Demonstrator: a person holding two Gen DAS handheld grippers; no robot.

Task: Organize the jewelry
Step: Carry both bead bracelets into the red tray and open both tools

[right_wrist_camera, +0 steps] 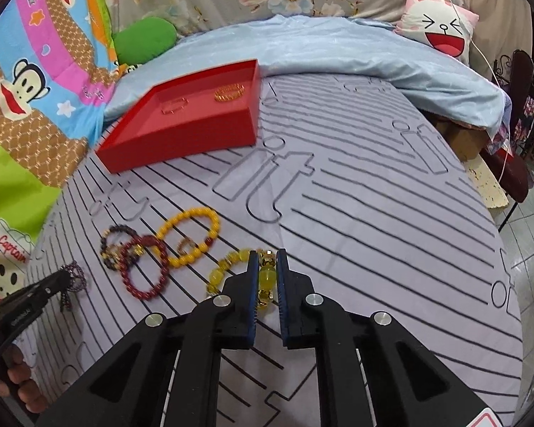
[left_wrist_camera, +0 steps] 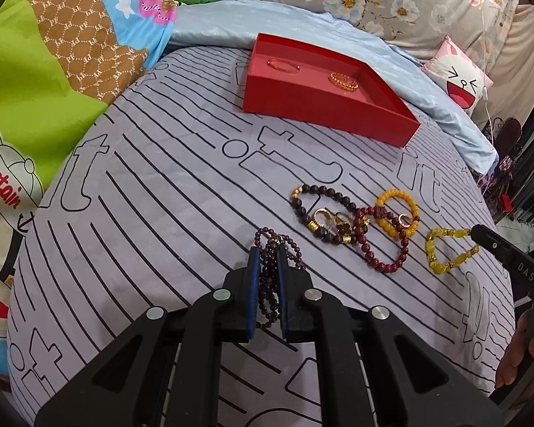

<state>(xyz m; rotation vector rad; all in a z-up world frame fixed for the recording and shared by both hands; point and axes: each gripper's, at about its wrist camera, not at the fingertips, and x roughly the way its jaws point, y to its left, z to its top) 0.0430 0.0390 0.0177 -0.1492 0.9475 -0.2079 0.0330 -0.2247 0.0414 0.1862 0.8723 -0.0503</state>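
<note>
my left tool [left_wrist_camera: 268, 263] is clamped on the purple bead string [left_wrist_camera: 272, 249], my right tool [right_wrist_camera: 267, 267] on the yellow bracelet [right_wrist_camera: 267, 277], both over the striped bed [right_wrist_camera: 373, 213]. three more bracelets [left_wrist_camera: 356, 220] lie tangled between them. the red tray [left_wrist_camera: 324, 114] sits farther back, holding a gold bracelet [left_wrist_camera: 344, 81].

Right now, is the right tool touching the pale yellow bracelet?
Touching. In the right wrist view, the right tool has its blue pads closed on the pale yellow bracelet, with beads pinched between them and the rest trailing onto the striped sheet.
</note>
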